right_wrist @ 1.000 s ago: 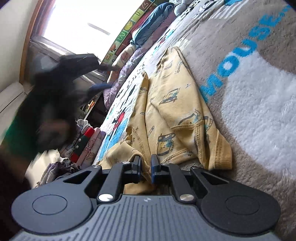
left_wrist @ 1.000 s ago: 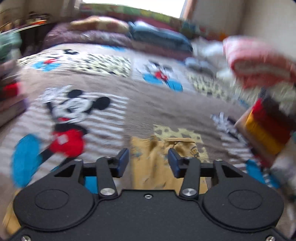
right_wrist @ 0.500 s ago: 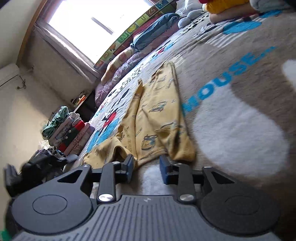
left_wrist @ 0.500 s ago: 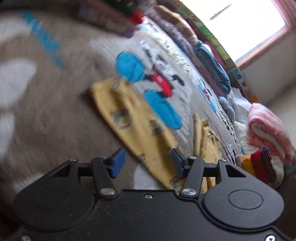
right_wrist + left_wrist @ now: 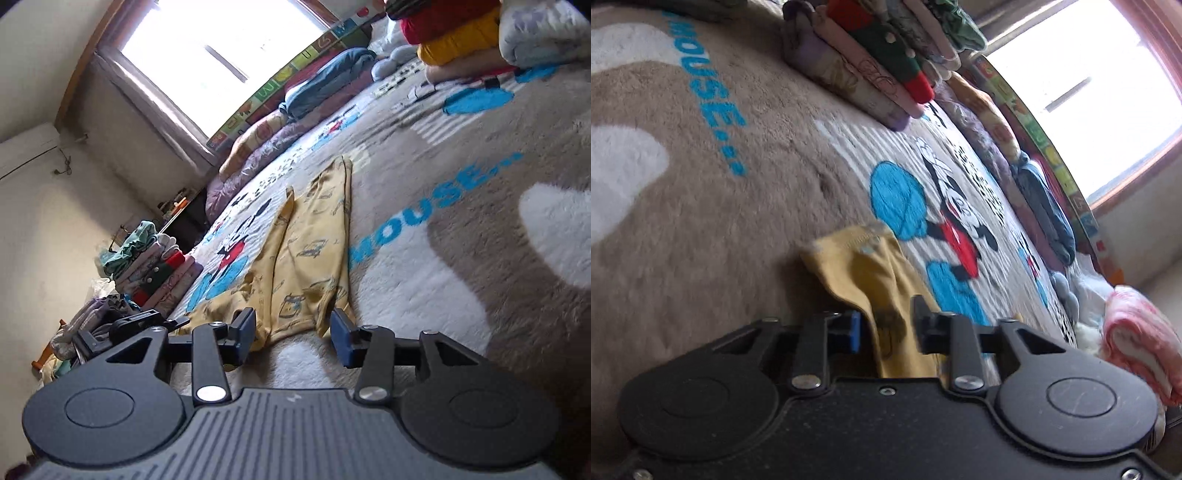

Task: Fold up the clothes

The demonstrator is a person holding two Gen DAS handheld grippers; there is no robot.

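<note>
A yellow printed child's garment (image 5: 306, 254) lies spread on the Mickey Mouse blanket (image 5: 461, 240). In the left wrist view one end of the garment (image 5: 871, 280) runs between the fingers of my left gripper (image 5: 884, 326), which stand open around the cloth without pinching it. My right gripper (image 5: 293, 334) is open, its fingers just in front of the garment's near hem, apart from it. The left gripper also shows in the right wrist view (image 5: 129, 325) at the garment's left end.
A stack of folded clothes (image 5: 871, 62) stands at the blanket's edge; it also shows in the right wrist view (image 5: 155, 266). Pillows and rolled bedding (image 5: 314, 92) line the wall under the window. A pile of colourful clothes (image 5: 469, 33) lies at the far right. A pink rolled blanket (image 5: 1137, 336) lies right.
My right gripper has opened, let go of the garment's hem and backed off a little. My left gripper has swung down to the garment's other end, its open fingers now either side of the cloth.
</note>
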